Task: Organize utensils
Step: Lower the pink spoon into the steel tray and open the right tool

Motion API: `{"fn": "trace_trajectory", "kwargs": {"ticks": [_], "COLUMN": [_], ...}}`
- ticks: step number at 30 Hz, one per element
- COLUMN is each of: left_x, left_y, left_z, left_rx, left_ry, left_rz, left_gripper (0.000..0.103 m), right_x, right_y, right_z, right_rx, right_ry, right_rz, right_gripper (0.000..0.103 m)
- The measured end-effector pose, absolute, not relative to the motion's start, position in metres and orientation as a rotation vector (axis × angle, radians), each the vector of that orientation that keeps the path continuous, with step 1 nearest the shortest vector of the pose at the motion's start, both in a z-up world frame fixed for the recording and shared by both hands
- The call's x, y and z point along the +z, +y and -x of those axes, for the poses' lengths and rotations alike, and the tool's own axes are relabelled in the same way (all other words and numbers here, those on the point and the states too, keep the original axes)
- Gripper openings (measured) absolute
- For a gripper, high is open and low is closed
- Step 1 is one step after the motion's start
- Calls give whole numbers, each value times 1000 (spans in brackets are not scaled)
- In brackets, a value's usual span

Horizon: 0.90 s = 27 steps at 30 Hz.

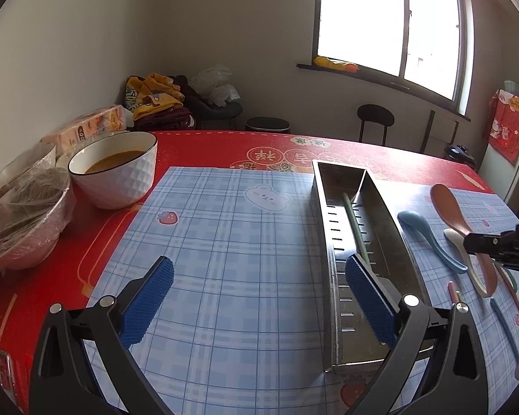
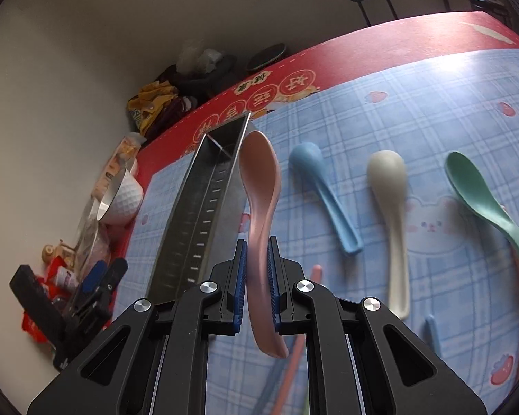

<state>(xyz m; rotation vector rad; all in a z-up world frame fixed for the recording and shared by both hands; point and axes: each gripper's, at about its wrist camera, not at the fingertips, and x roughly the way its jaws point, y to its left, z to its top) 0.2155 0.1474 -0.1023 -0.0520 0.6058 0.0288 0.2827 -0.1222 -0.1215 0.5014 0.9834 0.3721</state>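
My right gripper (image 2: 257, 252) is shut on the handle of a pink spoon (image 2: 259, 180), held above the mat with its bowl pointing away. Just to its left lies a long steel utensil tray (image 2: 190, 207). A blue spoon (image 2: 323, 190), a white spoon (image 2: 391, 214) and a green spoon (image 2: 477, 190) lie on the blue checked mat to the right. In the left wrist view my left gripper (image 1: 260, 263) stands wide open over the mat, holding nothing, its right finger over the tray (image 1: 384, 221). A green chopstick (image 1: 354, 221) lies inside the tray.
A white bowl of brown soup (image 1: 116, 169) and a plastic-wrapped bowl (image 1: 24, 221) stand at the table's left edge, with a tissue pack (image 1: 90, 126) behind them. Loose chopsticks (image 2: 294, 356) lie on the mat under my right gripper. A black stool (image 1: 375, 117) stands beyond the table.
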Motion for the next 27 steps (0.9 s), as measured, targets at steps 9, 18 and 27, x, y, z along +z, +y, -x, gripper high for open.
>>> {"fn": "trace_trajectory", "kwargs": {"ticks": [9,18,27], "left_x": [-106,-107,-95], "left_y": [157,157,157], "left_z": [-219,-220,-209], "left_rx": [60,49,62], "left_ry": [623,637,561], "left_rz": [93,117,116], "left_gripper": [97,97,97], "right_x": [-134,-155,-139], "right_y": [-45,-28,-34], "right_z": [-355,-373,-367], "right_rx": [335,300,354], "right_ry": [1087,1136,1068], "right_rz": [-509,-514,-469], "right_gripper": [12,12,14]}}
